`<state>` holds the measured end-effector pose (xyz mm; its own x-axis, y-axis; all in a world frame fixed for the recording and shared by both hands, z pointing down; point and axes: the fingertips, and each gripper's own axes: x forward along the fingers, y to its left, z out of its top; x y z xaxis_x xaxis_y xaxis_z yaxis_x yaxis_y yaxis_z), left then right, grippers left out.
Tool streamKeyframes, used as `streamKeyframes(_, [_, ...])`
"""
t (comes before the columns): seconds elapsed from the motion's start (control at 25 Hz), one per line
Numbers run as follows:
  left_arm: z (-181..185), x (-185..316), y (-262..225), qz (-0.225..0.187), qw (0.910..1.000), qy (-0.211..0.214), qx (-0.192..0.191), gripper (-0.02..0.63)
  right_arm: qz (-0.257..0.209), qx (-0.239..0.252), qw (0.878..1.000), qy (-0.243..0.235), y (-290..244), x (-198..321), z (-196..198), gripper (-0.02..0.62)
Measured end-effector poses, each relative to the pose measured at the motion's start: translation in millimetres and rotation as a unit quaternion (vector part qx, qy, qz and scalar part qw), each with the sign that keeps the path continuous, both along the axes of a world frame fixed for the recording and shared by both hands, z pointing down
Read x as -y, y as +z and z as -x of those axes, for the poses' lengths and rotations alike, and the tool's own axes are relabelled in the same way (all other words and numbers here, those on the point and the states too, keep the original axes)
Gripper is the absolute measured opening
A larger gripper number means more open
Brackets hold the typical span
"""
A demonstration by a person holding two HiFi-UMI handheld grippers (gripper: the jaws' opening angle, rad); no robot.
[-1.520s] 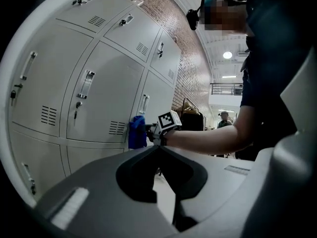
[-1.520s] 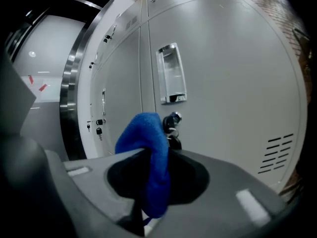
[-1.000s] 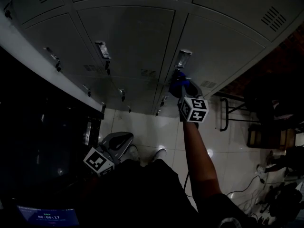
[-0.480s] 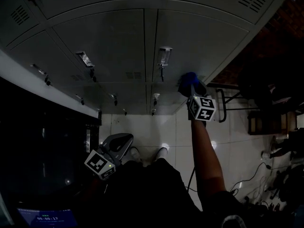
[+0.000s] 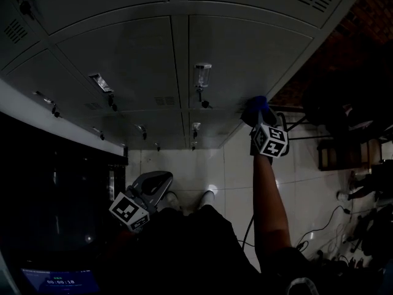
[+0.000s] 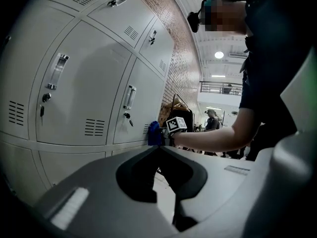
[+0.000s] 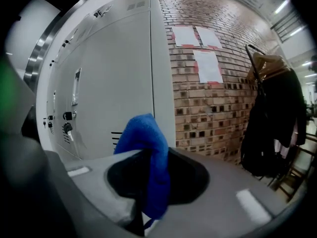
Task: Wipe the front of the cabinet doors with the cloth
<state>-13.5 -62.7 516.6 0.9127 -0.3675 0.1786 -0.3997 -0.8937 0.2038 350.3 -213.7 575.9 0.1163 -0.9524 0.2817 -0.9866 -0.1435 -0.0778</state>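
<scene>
Grey metal locker doors [image 5: 239,54] with handles and keys fill the upper head view. My right gripper [image 5: 263,119] is shut on a blue cloth [image 5: 253,107], held against the lower right corner of the rightmost door, by the cabinet's side edge. In the right gripper view the cloth [image 7: 144,135] sticks up from between the jaws of the right gripper [image 7: 148,156], with the door [image 7: 114,73] just beyond it. My left gripper [image 5: 156,182] hangs low near the person's body, away from the lockers. In its own view the left gripper [image 6: 159,148] is shut on nothing, and the cloth [image 6: 154,133] shows against the door [image 6: 89,93].
A brick wall [image 7: 218,98] with papers [image 7: 208,63] begins right of the lockers. A coat rack with dark clothing [image 7: 275,123] stands by it. A metal chair frame [image 5: 293,126] and cables [image 5: 331,217] are on the white tiled floor. People [image 6: 213,120] stand far off.
The right gripper has carried the cloth rightwards and a little down across the door, from beside the handle to the cabinet's right edge. The left gripper has stayed put.
</scene>
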Motion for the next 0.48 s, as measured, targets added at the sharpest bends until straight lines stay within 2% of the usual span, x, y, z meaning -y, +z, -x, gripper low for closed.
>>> streamKeyframes(0.16, [-6.1,-0.9,1.2,0.002,0.9999,0.011,-0.004,0.0,0.001,0.005,1.0,0.008,-2.0,-9.6,-6.8,0.067])
streamKeyframes(0.28, [-11.5,0.5,1.0,0.003,0.9998,0.019,-0.007,0.0,-0.008,0.013,1.0,-0.007,-12.5,-26.2,4.0,0.067])
streamKeyframes(0.36, [-16.1,2.0,-0.4,0.002,0.9996,0.027,-0.01,0.0,-0.016,0.018,0.999,-0.033,-23.8,-41.1,24.2,0.067])
streamKeyframes(0.48, [-23.1,4.3,-5.7,-0.006,0.9991,0.038,-0.017,0.0,-0.027,0.007,0.995,-0.095,-42.8,-66.2,70.0,0.067])
